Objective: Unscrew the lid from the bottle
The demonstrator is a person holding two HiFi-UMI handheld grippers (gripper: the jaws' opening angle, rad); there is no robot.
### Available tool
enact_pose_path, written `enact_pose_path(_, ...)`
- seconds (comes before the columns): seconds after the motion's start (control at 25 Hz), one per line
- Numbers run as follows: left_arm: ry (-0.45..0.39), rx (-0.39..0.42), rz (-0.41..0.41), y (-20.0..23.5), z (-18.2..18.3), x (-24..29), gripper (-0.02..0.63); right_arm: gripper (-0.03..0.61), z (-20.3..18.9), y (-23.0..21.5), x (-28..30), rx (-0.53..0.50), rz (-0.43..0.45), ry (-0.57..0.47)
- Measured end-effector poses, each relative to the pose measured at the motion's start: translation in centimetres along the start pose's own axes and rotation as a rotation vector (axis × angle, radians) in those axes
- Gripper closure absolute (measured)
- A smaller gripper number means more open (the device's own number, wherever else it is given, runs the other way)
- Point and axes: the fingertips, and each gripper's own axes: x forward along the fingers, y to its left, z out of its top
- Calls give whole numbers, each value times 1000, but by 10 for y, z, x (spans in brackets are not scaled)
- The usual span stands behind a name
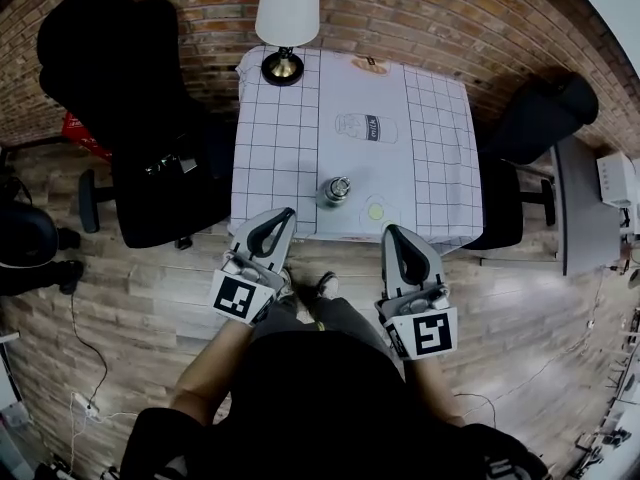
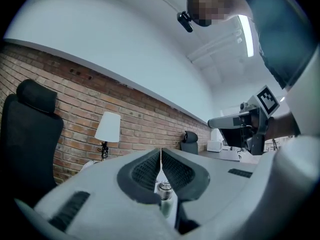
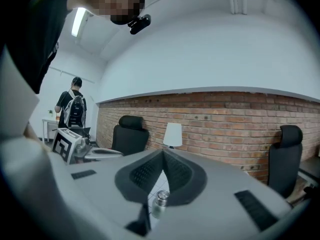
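Left gripper (image 2: 160, 153) jaws closed, ribbed pads meet at the tips, nothing clamped. Bottle (image 2: 165, 200) shows through the gap under the tips, upright on the table beyond, metal lid (image 2: 164, 187) on. Lamp (image 2: 108, 128) with a white shade stands against the brick wall (image 2: 75, 104) at left; black chair (image 2: 27, 134) at far left. Right gripper (image 2: 235, 121) at right, level, marker cube (image 2: 267, 99) on top; can't read its jaws from here. Ceiling light strip (image 2: 246, 31) lit.

Overhead plus low views, common bottle (image 1: 335, 190)
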Motion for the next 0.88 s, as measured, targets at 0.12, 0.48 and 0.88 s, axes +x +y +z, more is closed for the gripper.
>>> enact_pose_path(0.12,21,7,-3,-3,-6,9,584,565,-4,-10,5,11,4,-9)
enact_pose_path(0.48,86,26,64,5,-22,19,584,566,-27,-34,31,28,53,9)
enact_pose_path(0.88,230,-66,53,1,-87,36,581,565,-71,-44,60,15,72,80)
